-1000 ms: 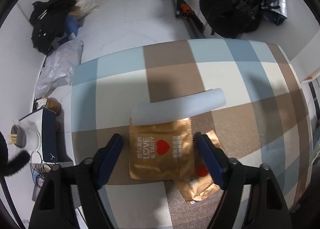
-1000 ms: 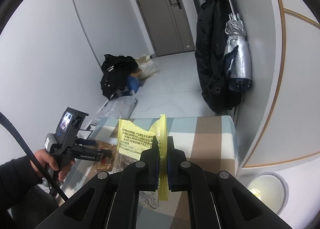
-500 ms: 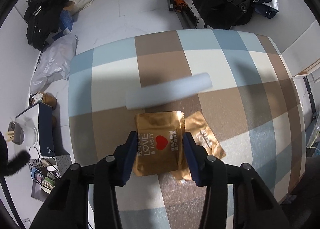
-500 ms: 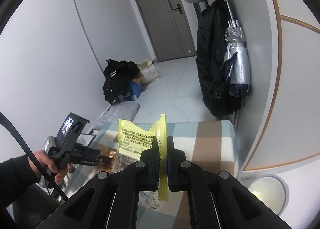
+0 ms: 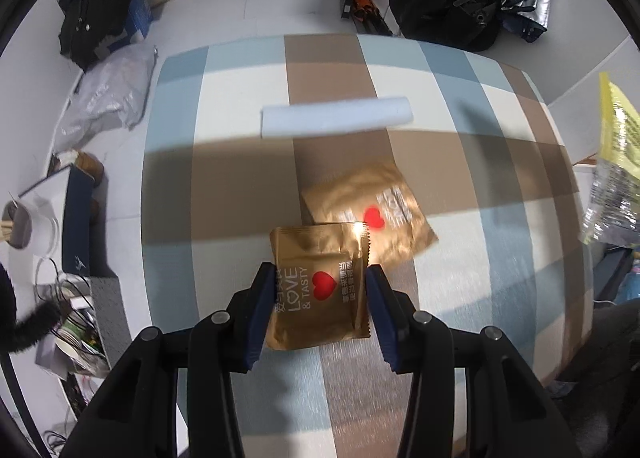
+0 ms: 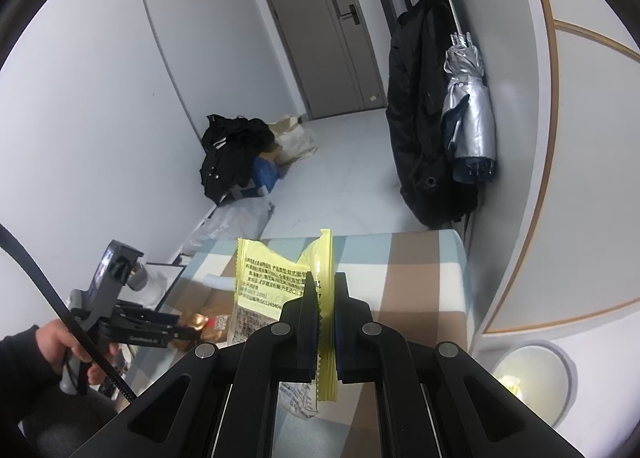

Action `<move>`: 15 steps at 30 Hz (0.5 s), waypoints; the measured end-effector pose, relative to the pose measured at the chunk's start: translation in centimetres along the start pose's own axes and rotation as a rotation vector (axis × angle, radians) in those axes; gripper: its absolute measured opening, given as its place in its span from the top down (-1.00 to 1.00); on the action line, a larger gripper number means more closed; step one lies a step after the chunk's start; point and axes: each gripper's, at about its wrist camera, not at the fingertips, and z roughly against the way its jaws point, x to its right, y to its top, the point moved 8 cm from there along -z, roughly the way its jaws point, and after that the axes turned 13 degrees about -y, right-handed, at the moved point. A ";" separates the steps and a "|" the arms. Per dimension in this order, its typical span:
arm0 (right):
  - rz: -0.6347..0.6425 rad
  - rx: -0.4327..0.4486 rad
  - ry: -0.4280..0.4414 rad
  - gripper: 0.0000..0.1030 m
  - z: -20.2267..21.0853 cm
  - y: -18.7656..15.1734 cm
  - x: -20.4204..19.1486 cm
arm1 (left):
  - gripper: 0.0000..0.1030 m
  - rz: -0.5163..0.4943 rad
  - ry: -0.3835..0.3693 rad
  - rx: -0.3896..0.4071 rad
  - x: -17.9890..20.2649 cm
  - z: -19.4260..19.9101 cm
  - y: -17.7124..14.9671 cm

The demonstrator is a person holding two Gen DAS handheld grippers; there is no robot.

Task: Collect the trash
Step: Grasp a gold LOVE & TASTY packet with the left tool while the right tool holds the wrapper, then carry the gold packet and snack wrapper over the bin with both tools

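Checked cloth in blue, brown and white covers the tabletop (image 5: 240, 186), which stands in a pale room with a grey door (image 6: 324, 30) at the far end and a dark coat (image 6: 420, 106) hanging beside a folded silver umbrella (image 6: 468, 106). From where I sit, my left claw (image 5: 320, 290) points steeply down and its jaws have just been closing: the blue pads now press on both side edges of a gold snack packet (image 5: 316, 286) with a red heart on it, and that packet looks raised off the cloth. A second gold packet (image 5: 372, 210) lies flat on the tabletop just beyond it, and a white foam roll (image 5: 336, 116) rests further back, well apart from both. My right claw (image 6: 326, 298) is clamped tight on the crimped edge of a yellow wrapper (image 6: 272, 278), held in the air over the near corner of the tabletop (its printed side faces the left). A round white bin (image 6: 532, 378) sits on the floor at the lower right.
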 end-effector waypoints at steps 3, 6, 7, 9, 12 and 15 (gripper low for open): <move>-0.005 -0.008 -0.003 0.90 0.0 -0.6 0.1 | 0.22 0.000 -0.033 0.004 0.2 1.0 -0.5; -0.002 -0.041 -0.019 0.90 -0.2 -1.3 0.2 | 0.22 0.010 -0.087 0.048 0.9 2.6 -0.8; -0.001 -0.045 -0.022 0.90 -0.2 -1.5 0.2 | 0.22 0.010 -0.100 0.062 1.3 2.9 -0.9; -0.017 -0.057 -0.021 0.90 0.0 -1.8 0.3 | 0.22 0.003 -0.119 0.099 2.1 3.9 -1.0; -0.056 -0.068 -0.024 0.90 0.3 -2.4 0.5 | 0.23 -0.010 -0.166 0.167 4.0 5.6 -0.9; -0.085 -0.068 -0.028 0.90 1.0 -2.5 0.8 | 0.23 -0.038 -0.204 0.235 6.0 7.4 -0.6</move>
